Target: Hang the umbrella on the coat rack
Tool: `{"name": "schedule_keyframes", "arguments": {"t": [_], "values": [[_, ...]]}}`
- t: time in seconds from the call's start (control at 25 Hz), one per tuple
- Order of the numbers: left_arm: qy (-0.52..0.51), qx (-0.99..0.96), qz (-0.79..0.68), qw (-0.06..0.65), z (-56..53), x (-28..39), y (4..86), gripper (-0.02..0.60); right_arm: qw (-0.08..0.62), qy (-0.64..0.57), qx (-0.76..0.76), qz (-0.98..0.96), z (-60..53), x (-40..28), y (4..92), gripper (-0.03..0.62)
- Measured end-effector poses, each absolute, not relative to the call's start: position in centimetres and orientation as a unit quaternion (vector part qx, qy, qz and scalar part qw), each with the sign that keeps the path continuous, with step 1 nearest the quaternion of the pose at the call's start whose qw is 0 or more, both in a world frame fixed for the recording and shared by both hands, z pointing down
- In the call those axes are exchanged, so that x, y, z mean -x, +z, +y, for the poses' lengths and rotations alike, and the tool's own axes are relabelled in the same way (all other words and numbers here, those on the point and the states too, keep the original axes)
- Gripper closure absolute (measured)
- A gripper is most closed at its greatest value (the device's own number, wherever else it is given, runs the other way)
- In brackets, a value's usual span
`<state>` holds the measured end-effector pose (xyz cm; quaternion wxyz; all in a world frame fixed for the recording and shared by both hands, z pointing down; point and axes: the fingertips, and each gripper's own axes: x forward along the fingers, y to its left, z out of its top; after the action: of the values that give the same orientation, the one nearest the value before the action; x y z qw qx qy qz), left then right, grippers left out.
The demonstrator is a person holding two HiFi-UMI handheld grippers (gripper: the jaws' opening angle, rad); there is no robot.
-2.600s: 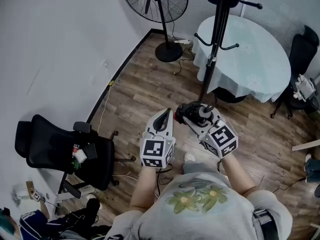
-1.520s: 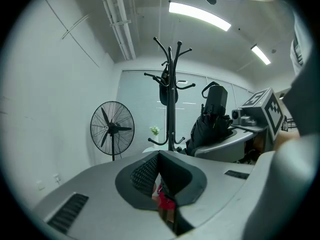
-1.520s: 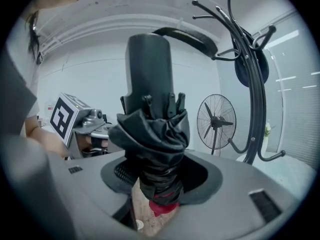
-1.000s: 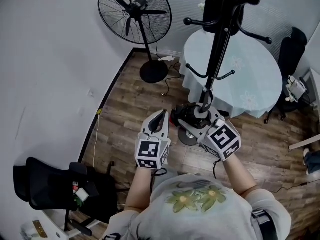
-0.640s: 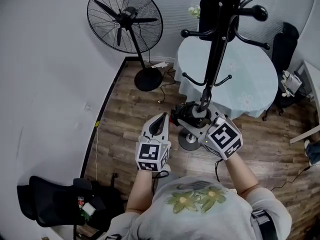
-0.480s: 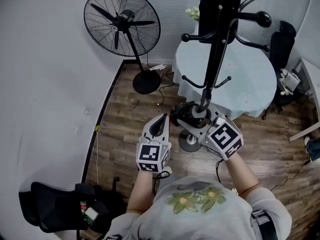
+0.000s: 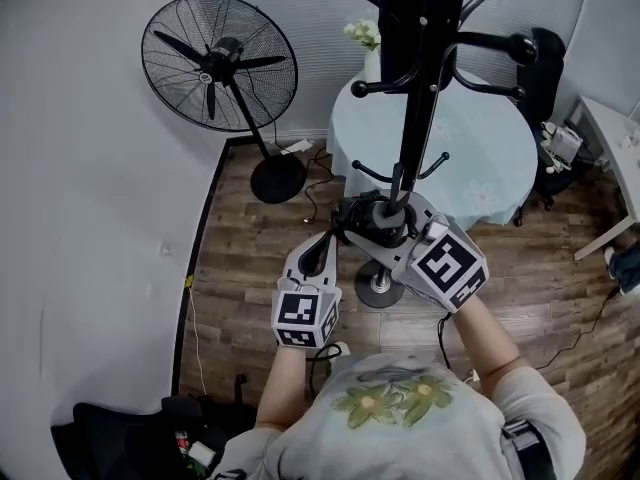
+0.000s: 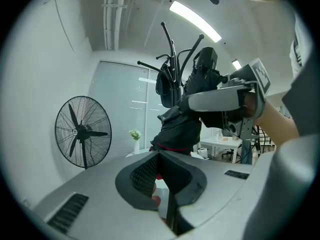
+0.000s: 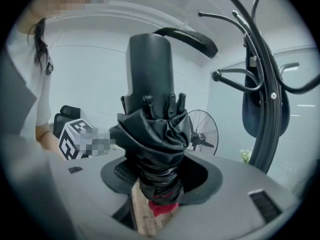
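Observation:
A folded black umbrella (image 7: 366, 218) with a red band sits between the jaws of my right gripper (image 7: 372, 230), which is shut on it. In the right gripper view the umbrella (image 9: 152, 134) stands upright, handle and wrist strap (image 9: 192, 38) on top. The black coat rack (image 7: 412, 118) rises just behind it, its curved hooks (image 9: 240, 79) up and to the right. My left gripper (image 7: 327, 244) hovers just left of the umbrella, jaws shut with nothing in them. In the left gripper view the umbrella (image 8: 180, 126) is ahead of that gripper (image 8: 162, 176).
A dark bag (image 7: 422, 8) hangs on the rack's top. The rack's round base (image 7: 378, 290) rests on the wood floor. A standing fan (image 7: 215, 63) is at the left by the wall, a round clothed table (image 7: 490, 143) behind the rack, a black chair (image 7: 130, 448) at lower left.
Both grippers have come closer to the coat rack. The right gripper has risen with the umbrella, which now overlaps the rack's pole. The fan and chair have slid left and down in view.

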<state>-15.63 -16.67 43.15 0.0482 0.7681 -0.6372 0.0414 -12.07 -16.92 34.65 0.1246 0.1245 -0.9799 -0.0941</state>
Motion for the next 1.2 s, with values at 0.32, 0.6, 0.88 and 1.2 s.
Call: {"name": "schedule_keyframes", "arguments": {"t": [0.32,0.6,0.88,1.2], "values": [[0.036,-0.787,-0.614,0.044,-17.0,15.1,42.7,0.578,0.141,-0.099,-0.122,-0.978,-18.1,12.8,33.2,0.37],[0.039,-0.792,-0.607,0.054,-17.0,15.3,43.6,0.578,0.15,-0.109,-0.128,-0.974,-19.6,13.7,32.0,0.372],[0.04,-0.792,-0.605,0.066,-17.1,15.8,44.4,0.578,0.165,-0.118,-0.133,-0.97,-21.2,14.7,31.2,0.37],[0.038,-0.794,-0.603,0.073,-17.6,15.6,44.9,0.578,0.173,-0.124,-0.137,-0.968,-23.2,15.5,30.1,0.37]]}}
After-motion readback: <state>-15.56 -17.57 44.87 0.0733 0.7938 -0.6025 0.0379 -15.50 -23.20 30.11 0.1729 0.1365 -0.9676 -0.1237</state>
